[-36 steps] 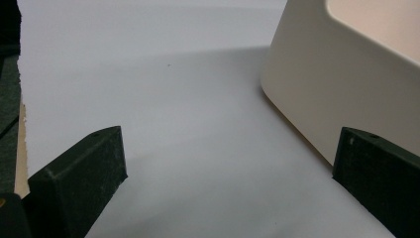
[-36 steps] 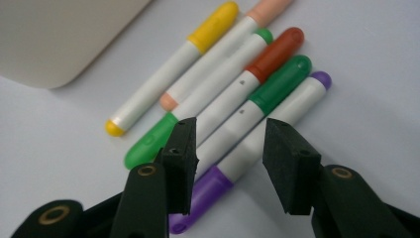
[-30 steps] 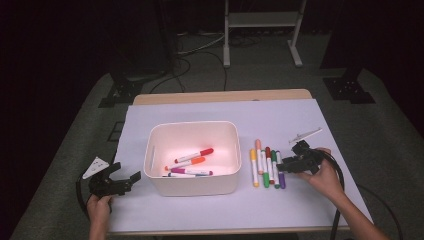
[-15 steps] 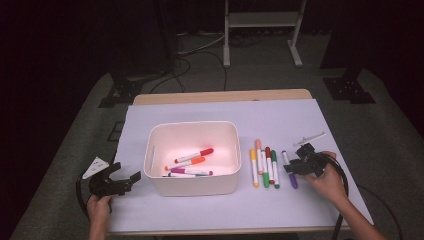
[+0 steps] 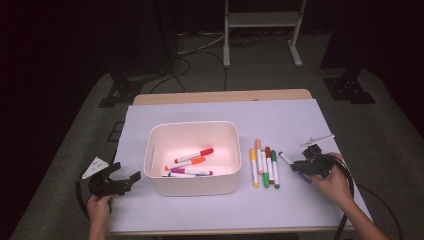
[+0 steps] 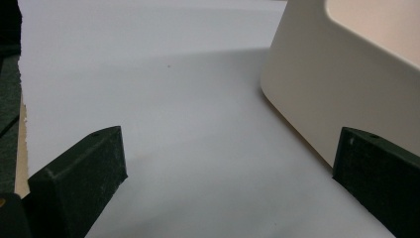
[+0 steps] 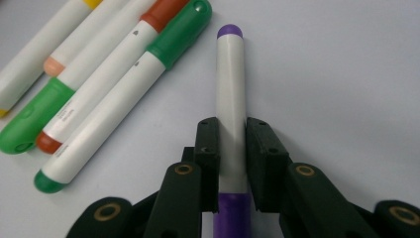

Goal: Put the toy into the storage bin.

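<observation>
A white-bodied purple marker [image 7: 231, 89] lies on the white table cover, and my right gripper [image 7: 232, 134] has just closed its jaws onto the barrel, pads pressing both sides. In the high view this right gripper [image 5: 300, 166] sits at the table's right with the purple marker [image 5: 286, 158] poking out toward the row of several markers [image 5: 265, 167]. A white bin [image 5: 192, 131] in the middle holds a red marker [image 5: 195, 155], an orange one and a magenta one. My left gripper [image 5: 127, 179] rests open, close to the bin's left front corner, nothing between its jaws [image 6: 228, 163].
Green, orange and yellow markers [image 7: 124, 94] lie just left of the held one in the right gripper view. The bin wall [image 6: 327, 89] stands close on the right of the left gripper. The cover's left edge [image 6: 22, 89] is near. Stand legs [image 5: 260, 30] rise beyond the table.
My right gripper has drawn right and slightly down, away from the marker row, with its jaws closing on the purple marker. The left gripper has stayed put.
</observation>
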Demonstrator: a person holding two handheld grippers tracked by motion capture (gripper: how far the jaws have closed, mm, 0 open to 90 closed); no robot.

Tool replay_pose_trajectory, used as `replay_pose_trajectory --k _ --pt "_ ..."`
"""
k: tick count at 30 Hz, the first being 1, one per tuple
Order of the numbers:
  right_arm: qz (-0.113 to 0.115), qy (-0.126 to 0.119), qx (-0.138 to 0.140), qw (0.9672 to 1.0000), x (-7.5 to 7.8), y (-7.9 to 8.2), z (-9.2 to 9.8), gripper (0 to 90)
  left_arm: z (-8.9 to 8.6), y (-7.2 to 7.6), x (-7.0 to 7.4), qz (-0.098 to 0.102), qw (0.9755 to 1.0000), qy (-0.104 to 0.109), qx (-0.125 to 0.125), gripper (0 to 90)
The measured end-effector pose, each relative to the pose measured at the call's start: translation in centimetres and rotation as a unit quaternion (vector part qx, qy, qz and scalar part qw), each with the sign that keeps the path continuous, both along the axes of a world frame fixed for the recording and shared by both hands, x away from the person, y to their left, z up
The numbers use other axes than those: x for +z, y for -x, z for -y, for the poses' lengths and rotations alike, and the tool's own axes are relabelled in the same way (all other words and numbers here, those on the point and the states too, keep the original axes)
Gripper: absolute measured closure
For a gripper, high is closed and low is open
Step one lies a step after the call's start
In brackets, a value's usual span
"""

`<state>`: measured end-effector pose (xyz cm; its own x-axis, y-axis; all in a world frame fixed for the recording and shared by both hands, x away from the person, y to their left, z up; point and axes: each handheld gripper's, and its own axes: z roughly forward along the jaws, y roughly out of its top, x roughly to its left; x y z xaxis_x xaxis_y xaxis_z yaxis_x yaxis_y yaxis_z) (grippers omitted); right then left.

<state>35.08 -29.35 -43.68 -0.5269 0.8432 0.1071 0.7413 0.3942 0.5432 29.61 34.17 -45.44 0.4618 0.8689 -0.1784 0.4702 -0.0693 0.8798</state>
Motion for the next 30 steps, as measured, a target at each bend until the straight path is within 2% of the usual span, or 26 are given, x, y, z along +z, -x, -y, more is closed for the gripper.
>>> replay_pose_trajectory --k 5,6,14,15,19,23,26,27,29,30 --pt "-0.007 -0.027 0.011 0.9995 0.7 0.5 0.0 76.1 0.0 0.0 0.0 0.0 1.0 -0.002 0.0 0.0" --pt "-0.009 -0.038 0.018 0.9991 1.1 0.6 0.0 76.1 0.0 0.0 0.0 0.0 1.0 -0.002 0.0 0.0" --pt "-0.007 -0.072 0.055 0.9959 3.9 1.6 -1.0 76.1 0.0 0.0 0.0 0.0 1.0 -0.002 0.0 0.0" --pt "-0.005 -0.08 0.067 0.9945 5.0 2.0 -1.4 76.1 0.0 0.0 0.0 -0.001 1.0 -0.002 0.0 0.0" --pt "0.001 -0.094 0.092 0.9913 7.2 2.5 -2.5 76.1 0.1 0.0 0.0 -0.001 1.0 -0.002 0.0 0.0" --pt "0.008 -0.108 0.124 0.9862 9.6 2.9 -4.1 76.1 0.0 0.0 0.0 0.0 1.0 -0.002 0.0 0.0" --pt "0.012 -0.109 0.141 0.9839 11.0 3.0 -5.2 76.1 0.0 0.0 0.0 -0.001 1.0 -0.002 0.0 0.0" --pt "0.015 -0.111 0.151 0.9822 11.6 2.9 -5.7 76.1 0.0 0.0 0.0 -0.001 1.0 -0.001 -0.001 0.0" --pt "0.014 -0.114 0.154 0.9813 11.9 2.9 -6.0 76.1 0.0 0.0 0.0 -0.001 1.0 -0.002 -0.001 0.0" --pt "0.016 -0.116 0.168 0.9788 13.0 2.9 -6.9 76.1 0.0 0.0 0.0 -0.001 1.0 -0.002 -0.001 0.0"
